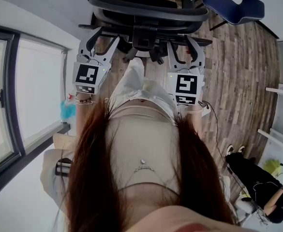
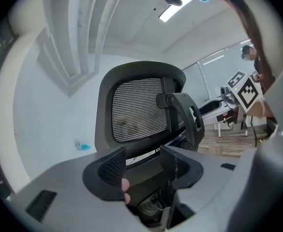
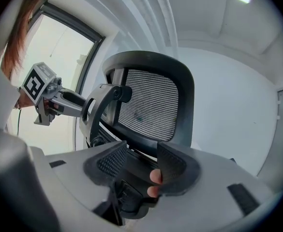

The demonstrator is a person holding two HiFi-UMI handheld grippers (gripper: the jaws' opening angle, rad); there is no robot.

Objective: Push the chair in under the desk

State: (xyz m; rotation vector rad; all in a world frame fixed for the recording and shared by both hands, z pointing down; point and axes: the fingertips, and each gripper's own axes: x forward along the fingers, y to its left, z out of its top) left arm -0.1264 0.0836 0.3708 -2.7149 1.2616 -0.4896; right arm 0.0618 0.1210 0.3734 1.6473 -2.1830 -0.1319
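Mesh-back office chair (image 1: 151,13), on wood floor (image 1: 243,66) directly ahead; left hand-held gripper (image 1: 105,35) and right hand-held gripper (image 1: 181,40), jaws apart, holding nothing, at its back frame: best pressed evenly either side, rolled straight.

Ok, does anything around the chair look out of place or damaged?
Nothing stands out. The chair stands upright on the floor, with no damage showing; the left gripper and right gripper are open behind its back, gripping nothing.

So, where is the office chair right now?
In the head view the chair is at the top centre, on the wooden floor, its back close in front of the left claw and the right claw.
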